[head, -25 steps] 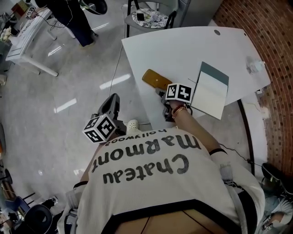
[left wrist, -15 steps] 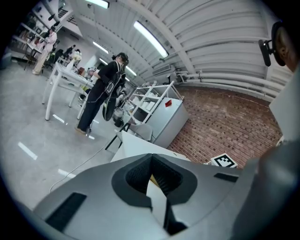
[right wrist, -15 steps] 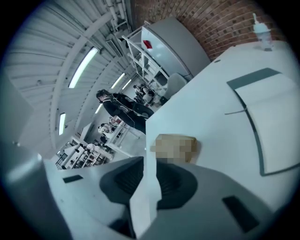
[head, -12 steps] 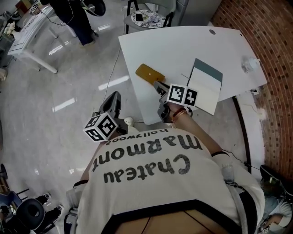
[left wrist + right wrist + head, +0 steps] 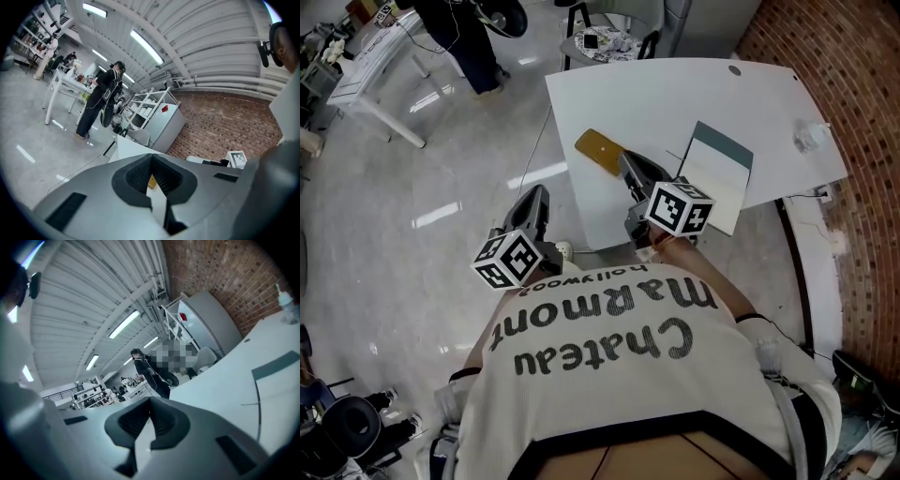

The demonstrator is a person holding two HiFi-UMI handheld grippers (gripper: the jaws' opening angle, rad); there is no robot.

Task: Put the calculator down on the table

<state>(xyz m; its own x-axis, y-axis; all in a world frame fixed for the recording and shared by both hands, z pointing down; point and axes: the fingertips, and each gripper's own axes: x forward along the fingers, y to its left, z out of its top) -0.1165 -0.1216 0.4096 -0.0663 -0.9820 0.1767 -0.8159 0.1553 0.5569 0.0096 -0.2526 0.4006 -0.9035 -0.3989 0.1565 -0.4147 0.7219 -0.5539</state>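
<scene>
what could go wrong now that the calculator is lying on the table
The calculator lies near the table's edge, so a knock could send it off. The right gripper, whose jaws have just been closing with nothing between them, hangs close beside it. A careless sweep might nudge it toward that edge or into the notebook.

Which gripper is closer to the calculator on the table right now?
Right. The right gripper hangs just beside the calculator, over the white table; the left gripper is off the table's edge, over the floor, farther away.
</scene>
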